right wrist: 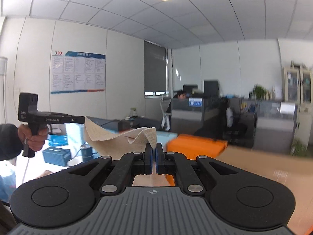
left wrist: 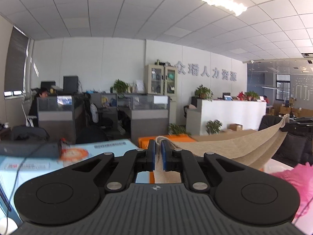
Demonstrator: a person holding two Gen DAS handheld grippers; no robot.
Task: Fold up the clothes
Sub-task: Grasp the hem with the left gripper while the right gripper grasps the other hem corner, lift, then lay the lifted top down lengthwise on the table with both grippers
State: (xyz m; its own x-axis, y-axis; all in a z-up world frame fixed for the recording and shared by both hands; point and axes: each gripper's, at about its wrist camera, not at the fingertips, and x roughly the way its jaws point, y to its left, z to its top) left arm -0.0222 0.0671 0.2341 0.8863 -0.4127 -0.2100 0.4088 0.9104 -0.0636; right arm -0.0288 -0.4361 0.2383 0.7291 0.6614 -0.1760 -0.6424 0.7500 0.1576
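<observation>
Cloth [left wrist: 234, 146], beige and knitted, hangs in the air between both grippers, clear of the table [right wrist: 254, 168], presumably so that it can be spread taut for a fold. Left gripper [left wrist: 158, 152] pinches one edge; the fabric sweeps off to the right in layers. Right gripper [right wrist: 153, 154] is clamped on another edge, from which the fabric sags left toward the left unit, held in a hand [right wrist: 34, 137].

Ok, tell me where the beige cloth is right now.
The beige cloth hangs in the air, stretched between both tongs: the right tongs pinch one edge and the left tongs the other, above the orange case.
</observation>
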